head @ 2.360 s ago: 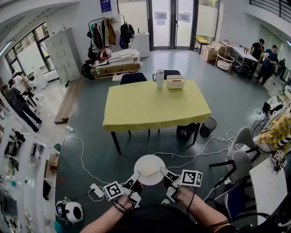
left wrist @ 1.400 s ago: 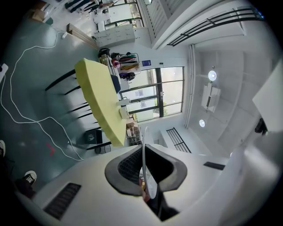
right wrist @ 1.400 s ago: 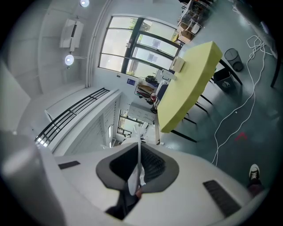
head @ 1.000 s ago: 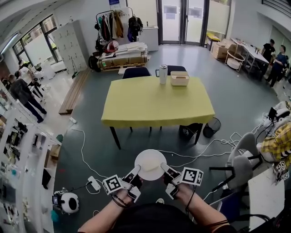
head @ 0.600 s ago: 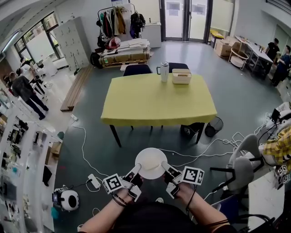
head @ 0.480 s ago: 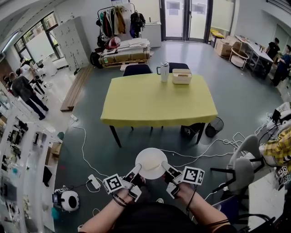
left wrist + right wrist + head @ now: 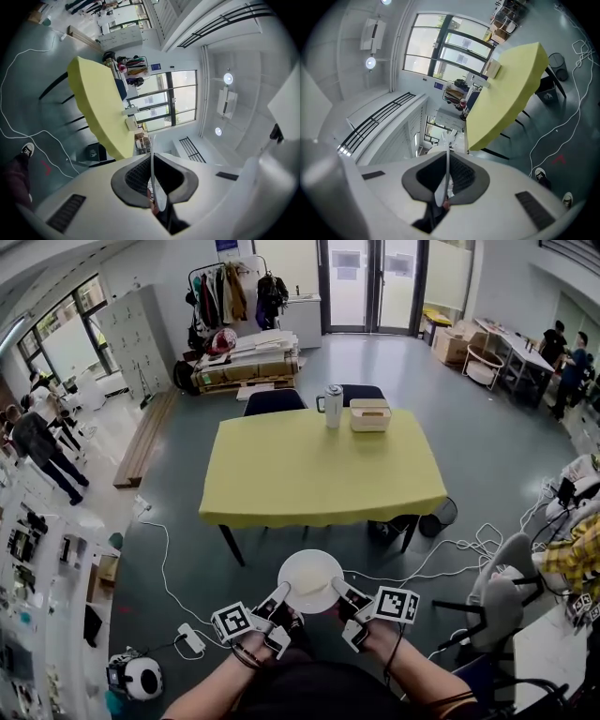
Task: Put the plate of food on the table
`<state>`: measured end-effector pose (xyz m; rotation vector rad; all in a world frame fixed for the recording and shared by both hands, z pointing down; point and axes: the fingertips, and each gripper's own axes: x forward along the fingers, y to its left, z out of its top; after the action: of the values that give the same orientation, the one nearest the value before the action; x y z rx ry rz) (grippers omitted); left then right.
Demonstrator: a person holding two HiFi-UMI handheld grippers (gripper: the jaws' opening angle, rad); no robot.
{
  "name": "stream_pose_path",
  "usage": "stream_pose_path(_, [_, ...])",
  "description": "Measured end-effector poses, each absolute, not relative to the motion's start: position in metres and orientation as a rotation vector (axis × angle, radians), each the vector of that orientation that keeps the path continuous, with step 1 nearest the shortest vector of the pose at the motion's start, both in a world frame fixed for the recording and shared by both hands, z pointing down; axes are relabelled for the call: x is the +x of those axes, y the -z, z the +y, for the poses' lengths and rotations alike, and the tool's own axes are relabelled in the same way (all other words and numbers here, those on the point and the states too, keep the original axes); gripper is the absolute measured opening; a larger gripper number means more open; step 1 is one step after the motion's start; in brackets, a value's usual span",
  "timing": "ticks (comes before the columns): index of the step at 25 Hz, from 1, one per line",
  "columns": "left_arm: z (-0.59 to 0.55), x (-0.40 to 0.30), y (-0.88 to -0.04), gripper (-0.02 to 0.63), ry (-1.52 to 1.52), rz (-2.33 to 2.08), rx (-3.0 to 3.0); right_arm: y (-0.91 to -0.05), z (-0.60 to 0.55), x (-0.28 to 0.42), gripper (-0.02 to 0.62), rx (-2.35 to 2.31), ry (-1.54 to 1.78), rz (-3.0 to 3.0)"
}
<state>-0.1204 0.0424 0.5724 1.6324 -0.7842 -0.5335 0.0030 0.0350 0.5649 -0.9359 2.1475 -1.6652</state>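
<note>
A white round plate (image 7: 310, 579) hangs in the air in front of me, above the grey floor and short of the yellow table (image 7: 322, 466). My left gripper (image 7: 279, 596) is shut on the plate's left rim, my right gripper (image 7: 337, 592) on its right rim. In the left gripper view the plate's thin edge (image 7: 154, 183) runs between the dark pads (image 7: 136, 180). The right gripper view shows the same edge (image 7: 446, 180) clamped between its pads (image 7: 461, 179). The food on the plate is too faint to make out.
On the table's far side stand a steel jug (image 7: 331, 406) and a beige box (image 7: 370, 414), with a dark chair (image 7: 274, 400) behind. White cables (image 7: 164, 568) trail over the floor. A black bin (image 7: 439, 512) sits by the table's right leg. Office chairs (image 7: 497, 596) stand at right.
The table has drawn a little nearer and shifted slightly left in view. The plate stays held between both grippers, in the same grip.
</note>
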Motion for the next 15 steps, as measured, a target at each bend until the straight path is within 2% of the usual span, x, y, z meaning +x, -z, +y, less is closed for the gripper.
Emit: stream_pose_path(15, [-0.082, -0.153, -0.549, 0.020, 0.555, -0.669, 1.634, -0.553, -0.081, -0.037, 0.023, -1.009, 1.642, 2.113])
